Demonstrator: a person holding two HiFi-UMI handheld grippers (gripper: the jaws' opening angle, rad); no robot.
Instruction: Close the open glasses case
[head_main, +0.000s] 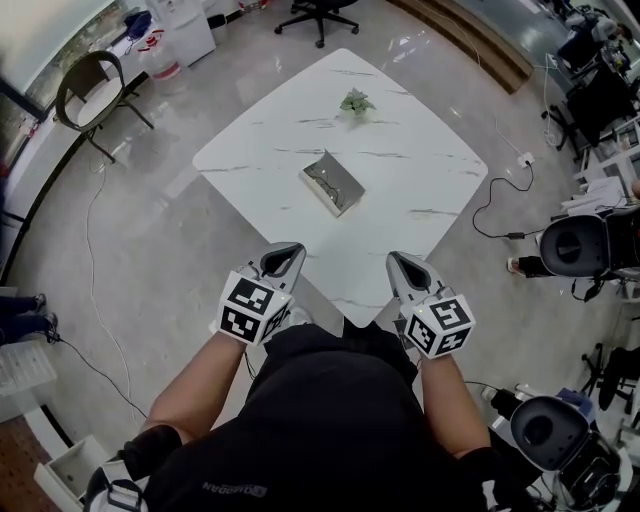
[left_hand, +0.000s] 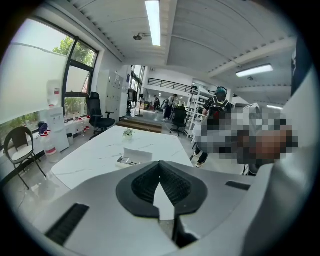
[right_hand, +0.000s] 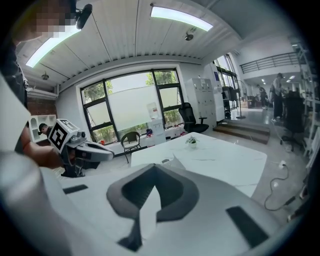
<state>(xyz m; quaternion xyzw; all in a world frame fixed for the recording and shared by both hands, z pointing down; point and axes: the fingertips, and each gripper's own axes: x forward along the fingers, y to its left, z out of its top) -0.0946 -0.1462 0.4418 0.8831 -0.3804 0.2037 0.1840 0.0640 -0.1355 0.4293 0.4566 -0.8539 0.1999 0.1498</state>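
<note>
**Both grippers short of the case, lid yet to come down**

I hold my left gripper (head_main: 289, 251) and my right gripper (head_main: 401, 263) side by side over the near edge of the white table (head_main: 420, 150), close to my body. Each gripper view shows its pair of jaws brought together at the tips with nothing between them, so both are empty. The glasses case (head_main: 332, 183) lies open near the middle of the table, well apart from both grippers, with a small plant (head_main: 355, 101) beyond it. In the left gripper view its lid (left_hand: 138, 154) stands raised, and a pair of glasses (left_hand: 125, 160) seems to rest in the tray below.

As I judge it, the step in hand is the approach; closing has not begun. Done well, I would carry both grippers forward over the table and come at the case low. One pair of jaws can stay together and press the tray's rim so the case does not skid on the smooth top. The other, also closed, makes a good blunt pusher: I would set it behind the lid's upper edge and tip it over the hinge in an arc, not straight down. I would first check that the glasses sit fully inside, or the lid may catch on them.
</note>
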